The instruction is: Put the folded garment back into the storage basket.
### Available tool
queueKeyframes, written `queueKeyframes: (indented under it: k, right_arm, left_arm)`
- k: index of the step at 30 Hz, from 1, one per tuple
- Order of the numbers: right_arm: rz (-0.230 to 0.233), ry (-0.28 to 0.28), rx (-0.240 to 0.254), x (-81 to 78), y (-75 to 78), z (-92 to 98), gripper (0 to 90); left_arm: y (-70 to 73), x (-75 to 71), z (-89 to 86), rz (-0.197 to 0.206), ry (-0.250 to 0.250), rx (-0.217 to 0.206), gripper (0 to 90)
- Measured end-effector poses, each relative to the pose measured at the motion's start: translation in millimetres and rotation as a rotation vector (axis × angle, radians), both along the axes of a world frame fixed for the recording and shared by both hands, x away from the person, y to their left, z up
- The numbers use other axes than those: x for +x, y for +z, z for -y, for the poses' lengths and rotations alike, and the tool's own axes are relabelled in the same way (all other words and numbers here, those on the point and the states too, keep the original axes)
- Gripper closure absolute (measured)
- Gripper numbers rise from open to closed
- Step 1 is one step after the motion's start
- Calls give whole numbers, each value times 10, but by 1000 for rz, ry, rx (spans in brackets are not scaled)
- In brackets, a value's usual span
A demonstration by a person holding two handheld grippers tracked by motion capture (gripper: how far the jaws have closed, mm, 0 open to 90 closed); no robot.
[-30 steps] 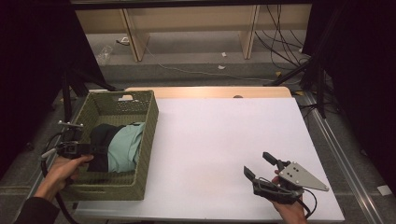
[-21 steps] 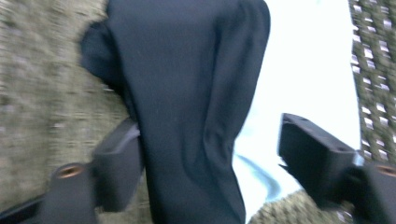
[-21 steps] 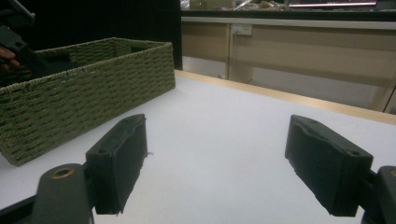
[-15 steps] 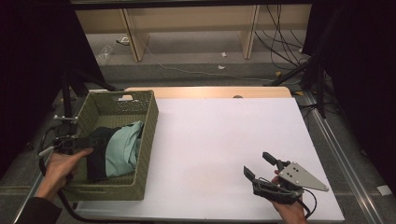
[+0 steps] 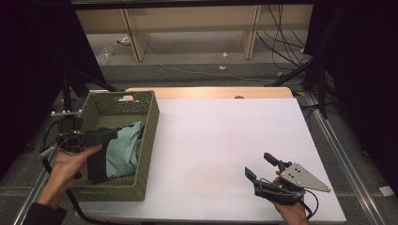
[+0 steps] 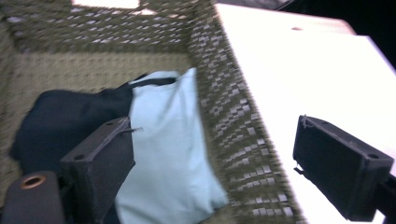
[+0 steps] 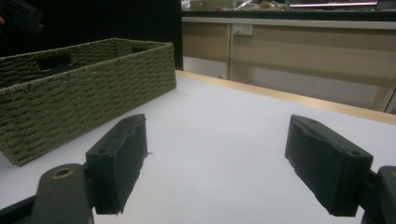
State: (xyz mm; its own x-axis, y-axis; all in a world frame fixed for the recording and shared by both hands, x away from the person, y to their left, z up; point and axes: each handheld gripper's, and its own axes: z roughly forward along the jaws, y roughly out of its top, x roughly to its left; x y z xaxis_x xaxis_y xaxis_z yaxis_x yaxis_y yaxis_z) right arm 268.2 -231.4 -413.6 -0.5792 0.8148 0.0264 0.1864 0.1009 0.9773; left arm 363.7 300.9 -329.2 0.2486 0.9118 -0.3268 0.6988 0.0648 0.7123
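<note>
Clothes in green basket (image 6: 233, 116), partly hidden.
Left gripper (image 6: 215, 163) just opened wide, empty, above light-blue cloth (image 6: 168, 154); dark garment (image 6: 60, 121) half covered; right gripper (image 7: 233, 168) agape, empty.

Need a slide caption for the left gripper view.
Left claw open above the woven basket, light blue cloth and dark cloth inside.

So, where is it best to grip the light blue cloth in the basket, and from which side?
Probably its upper edge, from above. The blue cloth leans against the basket wall, beside the dark cloth, so the sides are blocked. The left gripper, jaws just opened with nothing between them, is over it.
</note>
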Motion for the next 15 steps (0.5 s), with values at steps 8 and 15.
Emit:
queueKeyframes:
  k: [8, 15]
  right_arm:
    - [-1, 0, 0, -1, 0, -1, 217]
    - [0, -1, -2, 1, -1, 0, 217]
  left_arm:
    - [49, -32, 182, 32, -31, -40, 119]
    - [94, -72, 378, 68, -84, -48, 137]
